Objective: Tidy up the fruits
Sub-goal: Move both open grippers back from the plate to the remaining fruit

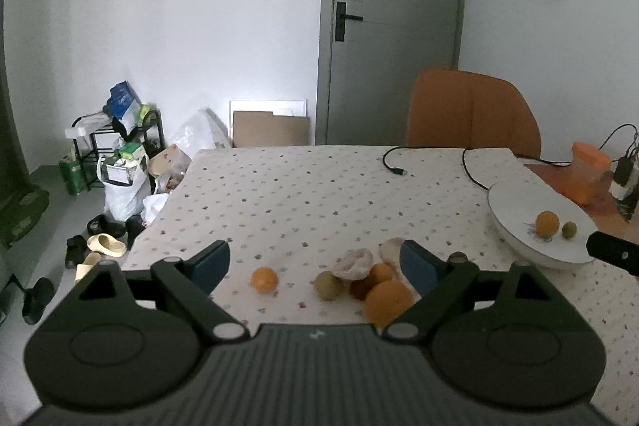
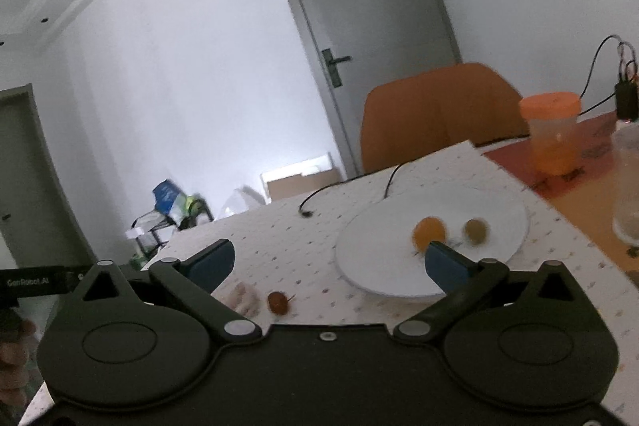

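Judging by the white plate point(image 1: 515, 204) holding only a small orange point(image 1: 547, 223) and a green fruit point(image 1: 568, 230), the sorting is barely begun: both grippers' jaws gape wide and empty, while several oranges point(image 1: 388, 301) and a kiwi point(image 1: 329, 285) wait on the bench point(image 1: 303, 194).

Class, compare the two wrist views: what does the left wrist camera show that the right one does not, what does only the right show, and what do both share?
Only the left wrist view shows the loose pile of oranges and a green fruit on the tablecloth, plus shoes on the floor.

Only the right wrist view shows a small red fruit on the cloth and a clear glass.

Both show the white plate holding an orange and a small green fruit, the orange chair, the door, and an orange-lidded jar.
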A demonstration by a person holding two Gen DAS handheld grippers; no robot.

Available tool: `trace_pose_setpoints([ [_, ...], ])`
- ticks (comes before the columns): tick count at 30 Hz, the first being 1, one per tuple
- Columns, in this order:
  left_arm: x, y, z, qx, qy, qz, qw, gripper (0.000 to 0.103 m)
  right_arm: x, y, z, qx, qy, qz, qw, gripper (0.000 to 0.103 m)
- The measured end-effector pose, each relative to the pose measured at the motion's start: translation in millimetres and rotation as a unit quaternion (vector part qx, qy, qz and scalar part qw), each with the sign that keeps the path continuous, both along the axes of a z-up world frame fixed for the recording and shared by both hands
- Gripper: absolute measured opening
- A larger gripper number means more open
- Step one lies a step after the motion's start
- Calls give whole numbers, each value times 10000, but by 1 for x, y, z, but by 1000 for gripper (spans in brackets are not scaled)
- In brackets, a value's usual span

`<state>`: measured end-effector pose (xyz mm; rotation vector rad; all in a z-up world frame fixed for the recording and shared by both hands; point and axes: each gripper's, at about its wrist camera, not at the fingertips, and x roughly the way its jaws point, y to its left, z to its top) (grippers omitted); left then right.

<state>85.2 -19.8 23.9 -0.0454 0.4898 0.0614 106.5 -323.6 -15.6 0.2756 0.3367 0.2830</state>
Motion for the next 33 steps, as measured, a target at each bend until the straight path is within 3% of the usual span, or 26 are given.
trace_pose_setpoints([
  [6, -8, 14, 0, 109, -36, 14, 9999, 91, -1, 8, 4, -96, 306, 88, 9994, 103],
  [10, -9, 25, -3, 44, -7, 111, 9999, 91, -1, 7, 8, 68, 303, 164, 9994, 103],
  [15, -10, 37, -8, -1, 22, 210, 9998, 91, -1, 10, 6, -100, 249, 224, 9994, 103],
  [24, -4, 46, -24, -172, 170, 200, 9995, 91, 8, 24, -7, -70, 525, 540, 9971, 103],
  [30, 2, 50, -34, -166, 236, 202, 9994, 90, 11, 51, -11, -541, 477, 810, 9941, 103],
  [33, 7, 54, -40, -249, 282, 221, 9990, 88, 16, 57, -15, -467, 583, 936, 9928, 95],
])
